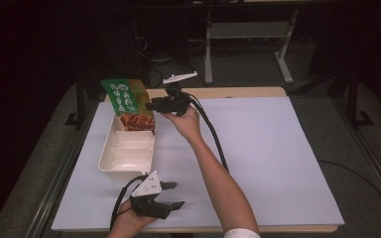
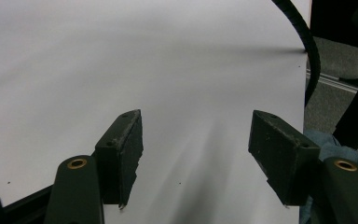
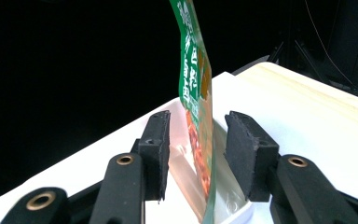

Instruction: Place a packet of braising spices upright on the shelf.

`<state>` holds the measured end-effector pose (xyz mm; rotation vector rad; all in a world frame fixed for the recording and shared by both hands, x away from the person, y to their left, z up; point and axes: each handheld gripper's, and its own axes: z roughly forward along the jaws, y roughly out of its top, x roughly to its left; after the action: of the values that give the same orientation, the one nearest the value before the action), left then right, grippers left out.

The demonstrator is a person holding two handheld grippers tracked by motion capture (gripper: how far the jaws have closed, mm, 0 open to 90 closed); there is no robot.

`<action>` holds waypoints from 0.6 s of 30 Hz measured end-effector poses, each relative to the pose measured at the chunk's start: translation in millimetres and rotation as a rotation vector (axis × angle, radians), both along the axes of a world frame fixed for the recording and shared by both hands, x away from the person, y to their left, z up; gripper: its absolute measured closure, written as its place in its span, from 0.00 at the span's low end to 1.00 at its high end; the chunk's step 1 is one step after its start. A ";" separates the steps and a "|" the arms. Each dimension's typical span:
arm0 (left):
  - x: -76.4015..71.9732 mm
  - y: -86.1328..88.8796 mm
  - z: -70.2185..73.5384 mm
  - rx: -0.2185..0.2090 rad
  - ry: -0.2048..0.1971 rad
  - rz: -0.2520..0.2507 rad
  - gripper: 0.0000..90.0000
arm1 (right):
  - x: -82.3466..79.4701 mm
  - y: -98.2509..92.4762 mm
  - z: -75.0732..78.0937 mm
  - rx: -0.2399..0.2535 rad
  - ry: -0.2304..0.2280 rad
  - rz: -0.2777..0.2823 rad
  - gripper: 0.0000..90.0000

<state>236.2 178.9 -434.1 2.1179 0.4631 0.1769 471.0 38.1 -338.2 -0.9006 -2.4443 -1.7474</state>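
Green-and-orange printed snack pouch stands edge-on in the white plastic divided tray near the tabletop's far-left corner, between the right gripper's parted jaws, where a glancing closure could topple it; left gripper idles unclenched.

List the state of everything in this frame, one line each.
Green snack packet: upright, lower end in the tray's far compartment, between the right gripper's open jaws.
Divided tray: on the table, near compartments empty.
Right gripper: open.
Left gripper: open, nothing between its jaws.
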 end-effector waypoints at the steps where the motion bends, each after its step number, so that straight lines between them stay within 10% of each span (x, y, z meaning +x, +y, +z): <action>1: 0.4 0.3 0.0 -0.001 0.002 0.004 0.38 | -1.4 -2.6 0.2 0.000 -0.002 -0.001 0.64; 18: 0.7 -0.7 -1.3 0.003 0.013 0.023 0.34 | -25.9 -48.1 0.3 -0.010 0.008 -0.018 0.55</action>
<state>236.9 178.2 -435.4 2.1182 0.4951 0.1772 445.1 -10.0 -337.9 -0.9319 -2.4501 -1.7348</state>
